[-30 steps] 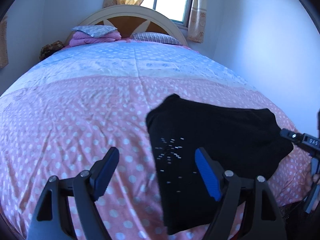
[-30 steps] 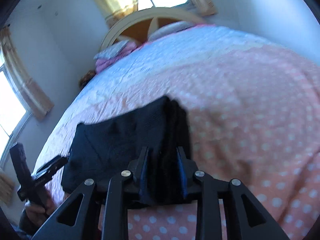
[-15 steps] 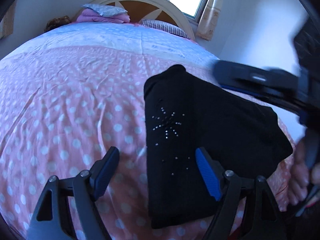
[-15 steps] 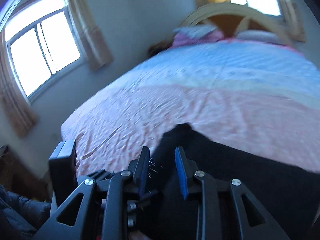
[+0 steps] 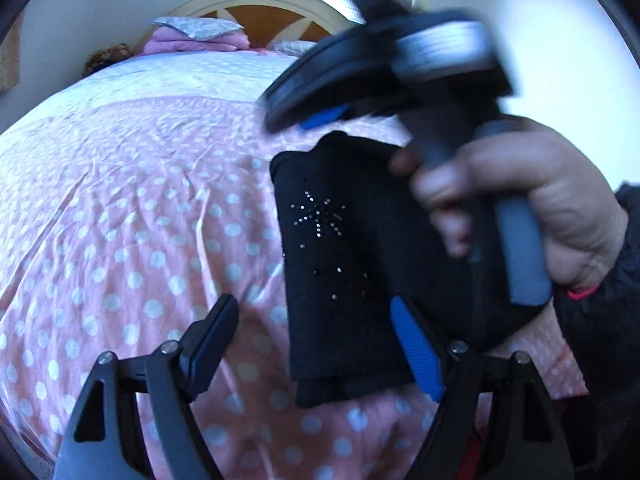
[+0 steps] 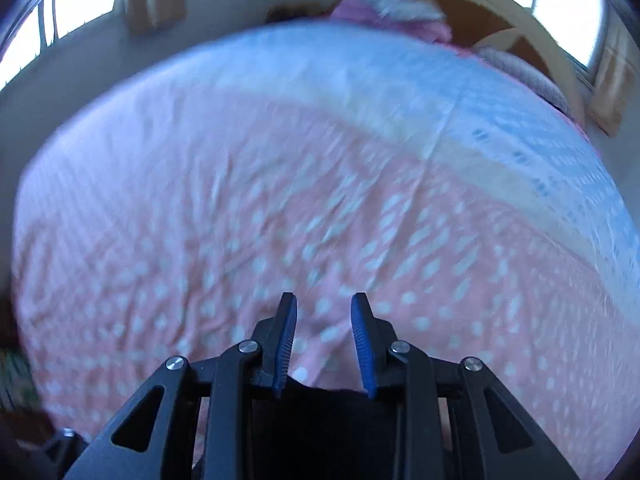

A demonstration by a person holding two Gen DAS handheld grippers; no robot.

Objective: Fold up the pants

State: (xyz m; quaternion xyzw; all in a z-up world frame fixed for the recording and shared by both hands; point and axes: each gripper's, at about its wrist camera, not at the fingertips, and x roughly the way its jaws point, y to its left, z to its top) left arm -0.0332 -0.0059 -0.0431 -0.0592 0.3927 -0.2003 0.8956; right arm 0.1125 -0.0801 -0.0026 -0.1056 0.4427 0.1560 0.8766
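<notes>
A: Nearest the left gripper (image 5: 316,344), wide open and holding nothing, one pair of black pants (image 5: 352,264) lies folded compact on the dotted bedspread (image 5: 132,208).
B: Much left?
A: Little, I'd judge; perhaps a tidy. The right gripper (image 6: 324,344), jaws just eased slightly apart, grips nothing. Beyond: two pillows (image 5: 200,26).

Both wrist views look steeply down, close above the bed (image 5: 120,200); both face its headboard (image 5: 256,4); they share the dotted cover.
</notes>
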